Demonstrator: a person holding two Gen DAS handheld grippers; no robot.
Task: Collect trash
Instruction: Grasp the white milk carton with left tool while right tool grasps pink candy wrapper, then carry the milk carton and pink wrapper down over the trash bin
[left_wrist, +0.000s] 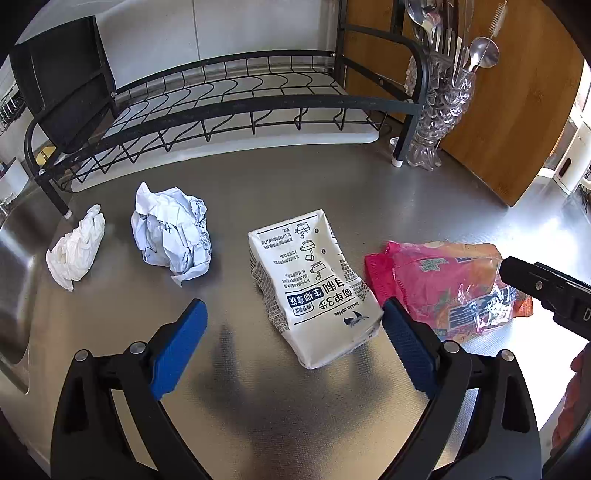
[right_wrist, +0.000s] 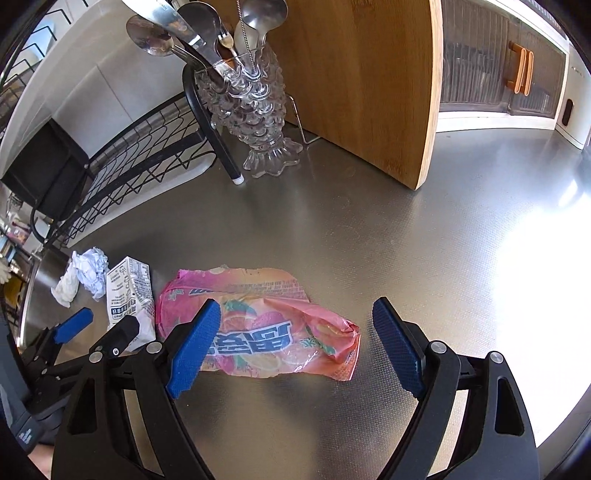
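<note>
Countertop: a brushed metal surface on which all four pieces of trash are spread in a loose row; it is judged slick, so light items may be pushed along it rather than pinched.

Pink snack bag: the largest piece, lying flat and crumpled at the right end of the row, just beside the carton. It is judged very light, thin, crackly and slippery. A raised crease near its middle is judged the best hold, since the flat edges hug the metal.

White coffee carton: lying on its side near the middle of the row, partly dented. It is judged light and semi-stiff, likely to collapse under pressure; it is best taken across its narrow sides.

Crumpled paper ball: resting left of the carton, apart from it. It is judged light, springy and easy to pinch anywhere on its bulk.

White tissue wad: the smallest piece, at the far left near the dish rack foot. It is judged soft, limp and nearly weightless; it is best gathered at its thickest fold.

Left gripper: jaws are spread wide and nothing is held; the carton's near end lies between the blue pads.

Right gripper: jaws are spread wide and empty, poised over the snack bag, whose right part lies between the fingers.
</note>
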